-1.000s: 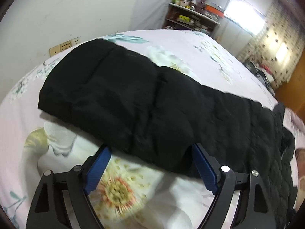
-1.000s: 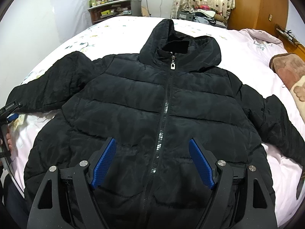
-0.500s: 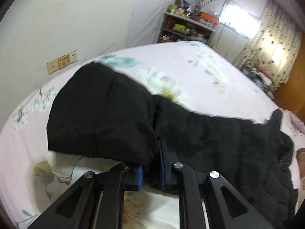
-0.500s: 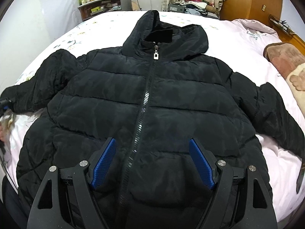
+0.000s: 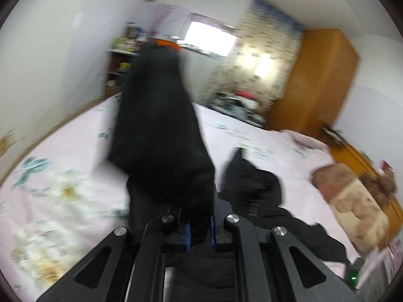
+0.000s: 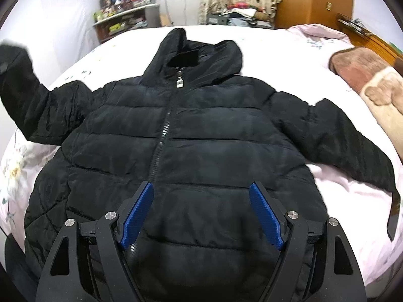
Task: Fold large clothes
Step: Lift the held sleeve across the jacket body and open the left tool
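A black hooded puffer jacket (image 6: 201, 146) lies face up, zipped, on the bed (image 6: 277, 50). My left gripper (image 5: 200, 229) is shut on the jacket's left sleeve (image 5: 158, 130) and holds it raised above the bed; the lifted sleeve also shows at the far left of the right wrist view (image 6: 22, 83). The hood (image 5: 249, 181) lies to the right of the left gripper. My right gripper (image 6: 201, 214) is open and empty, hovering over the lower front of the jacket near the zip (image 6: 163, 136). The right sleeve (image 6: 352, 146) lies spread out on the bed.
A pink floral sheet covers the bed. A brown and cream blanket (image 6: 370, 80) lies at the right edge. A cluttered shelf (image 6: 126, 20) stands against the far wall, with a curtained window and a wooden wardrobe (image 6: 314, 0) beyond.
My left gripper closed on the left sleeve and lifted it off the bed, swinging toward the jacket body. My right gripper drifted slightly over the jacket's lower front and stayed open.
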`<state>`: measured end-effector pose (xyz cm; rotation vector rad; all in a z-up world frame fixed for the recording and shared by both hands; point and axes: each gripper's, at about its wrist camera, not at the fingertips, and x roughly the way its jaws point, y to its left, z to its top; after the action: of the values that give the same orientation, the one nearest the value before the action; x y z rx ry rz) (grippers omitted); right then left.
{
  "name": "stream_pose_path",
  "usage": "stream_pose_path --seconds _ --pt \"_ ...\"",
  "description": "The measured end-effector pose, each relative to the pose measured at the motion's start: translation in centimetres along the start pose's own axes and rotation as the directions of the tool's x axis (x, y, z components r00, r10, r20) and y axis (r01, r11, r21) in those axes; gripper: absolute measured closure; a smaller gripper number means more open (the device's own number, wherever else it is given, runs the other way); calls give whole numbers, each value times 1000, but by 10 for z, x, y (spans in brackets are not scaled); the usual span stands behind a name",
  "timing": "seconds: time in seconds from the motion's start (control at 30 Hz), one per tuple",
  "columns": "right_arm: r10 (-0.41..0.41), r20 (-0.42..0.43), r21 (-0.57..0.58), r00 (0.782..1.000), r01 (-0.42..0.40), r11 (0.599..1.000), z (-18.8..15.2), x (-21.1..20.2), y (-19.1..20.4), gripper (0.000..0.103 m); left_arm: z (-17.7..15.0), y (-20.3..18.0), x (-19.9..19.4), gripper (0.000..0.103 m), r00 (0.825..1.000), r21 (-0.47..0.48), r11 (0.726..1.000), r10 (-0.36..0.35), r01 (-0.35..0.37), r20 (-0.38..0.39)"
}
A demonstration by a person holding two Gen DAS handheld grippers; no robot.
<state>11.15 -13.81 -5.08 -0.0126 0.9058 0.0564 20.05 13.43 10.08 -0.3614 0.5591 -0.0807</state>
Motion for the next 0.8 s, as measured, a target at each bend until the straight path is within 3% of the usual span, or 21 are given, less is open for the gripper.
stream_pose_path --seconds 0.13,0.27,0.33,0.53,0.6,0.7,0.8 --pt "-15 5 45 1000 15 999 -9 -10 -22 25 -10 -53 32 94 990 54 991 -121 125 -68" --pt "-38 8 75 999 38 996 -15 -16 -42 25 -38 -98 81 94 963 73 972 -207 222 -175" --pt "-49 6 93 999 48 995 -19 -17 -54 25 -55 -115 106 94 945 66 964 -236 257 -228" --pt "-78 -30 132 996 82 988 -29 -8 -81 25 -112 -151 175 94 869 25 941 -303 339 -392" --pt "-85 -41 135 996 90 987 -32 -6 -87 25 -128 -167 188 90 859 42 944 -278 327 -430" --pt "-88 -52 141 995 95 985 -33 -2 -92 25 -133 -174 193 75 832 37 936 -293 350 -472" --pt "-86 -42 143 995 92 986 -29 0 -92 25 -127 -176 175 52 832 37 923 -326 382 -448"
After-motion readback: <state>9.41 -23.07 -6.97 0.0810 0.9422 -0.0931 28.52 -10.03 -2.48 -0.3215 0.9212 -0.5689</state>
